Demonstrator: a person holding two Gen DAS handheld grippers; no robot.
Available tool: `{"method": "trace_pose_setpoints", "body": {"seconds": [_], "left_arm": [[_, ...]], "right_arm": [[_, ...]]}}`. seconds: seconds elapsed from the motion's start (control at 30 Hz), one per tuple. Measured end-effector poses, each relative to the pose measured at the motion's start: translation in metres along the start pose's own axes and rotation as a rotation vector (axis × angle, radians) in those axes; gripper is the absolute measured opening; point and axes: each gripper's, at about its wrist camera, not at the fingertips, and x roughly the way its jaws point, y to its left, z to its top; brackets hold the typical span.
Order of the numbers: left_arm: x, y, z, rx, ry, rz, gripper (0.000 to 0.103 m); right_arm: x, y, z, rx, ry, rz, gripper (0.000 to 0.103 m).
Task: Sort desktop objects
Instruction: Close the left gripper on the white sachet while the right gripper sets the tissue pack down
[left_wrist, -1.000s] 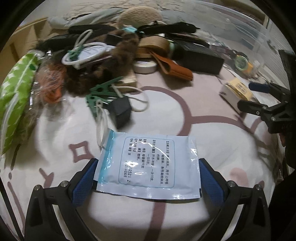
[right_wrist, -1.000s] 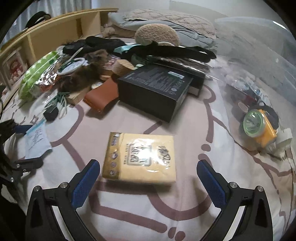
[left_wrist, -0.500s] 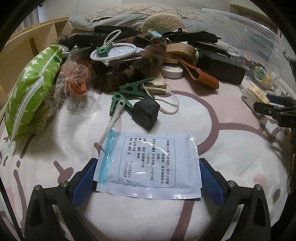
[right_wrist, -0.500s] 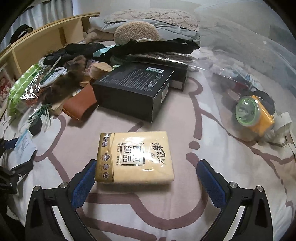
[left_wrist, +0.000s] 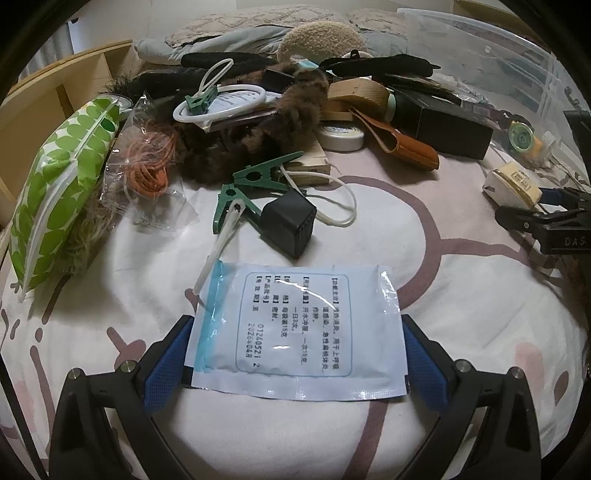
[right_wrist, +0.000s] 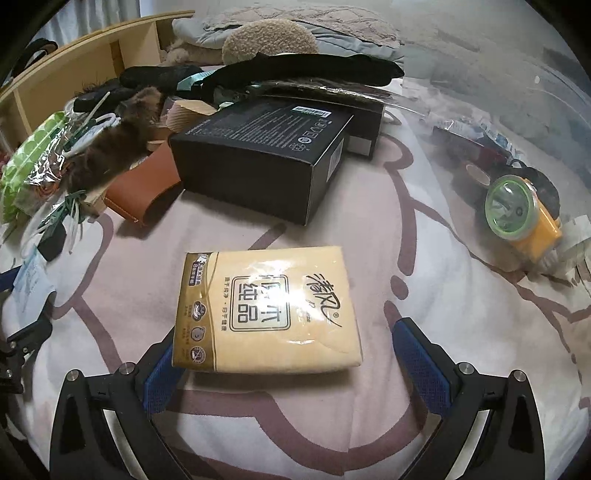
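Two claws are working over a white bed cover with mauve line patterns (right_wrist: 388, 229), and you have one light packet at each of them. Behind both lies the unsorted heap, with a clear plastic storage bin (left_wrist: 517, 62) beyond it to the right, holding a yellow lamp with a green lens (right_wrist: 517, 214).

Largest of the nearby pieces is the matte black printed carton (right_wrist: 266, 162), stiff-sided and probably easy to take across its short width. Next comes the green-and-white spotted zip pouch (left_wrist: 59, 184), soft and bulgy.

Your right claw (right_wrist: 288, 373) stands wide open around the pale yellow soft pack of tissues (right_wrist: 269, 306): the left pad is at the pack's near corner, the right pad well apart from it. Expect a squashy, light bundle in slick film (it will give before it grips), so close across the near end and squeeze gently.

Your left claw (left_wrist: 295, 363) is spread about as wide as the flat white-and-blue printed foil sachet (left_wrist: 295, 325), with both blue pads at its side edges; whether they press it I cannot tell. That sachet is thin, floppy and slippery, so it may buckle if pinched edge to edge.

Smaller still are the small black cube (left_wrist: 290, 227) and the green plastic clothes pegs (left_wrist: 255, 184), hard and light.
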Motion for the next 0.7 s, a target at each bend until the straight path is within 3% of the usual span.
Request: {"method": "trace_pose_setpoints", "body": {"seconds": [0.5, 0.7], "left_arm": [[-0.0033, 0.003, -0.0003, -0.03, -0.021, -0.041, 0.103], [-0.0064, 0.0042, -0.0018, -0.022, -0.032, -0.091, 0.102]], "right_arm": [[0.0019, -0.0057, -0.0034, 0.022, -0.009, 0.037, 0.103], [0.0008, -0.0056, -0.0024, 0.024, -0.018, 0.044, 0.103]]}}
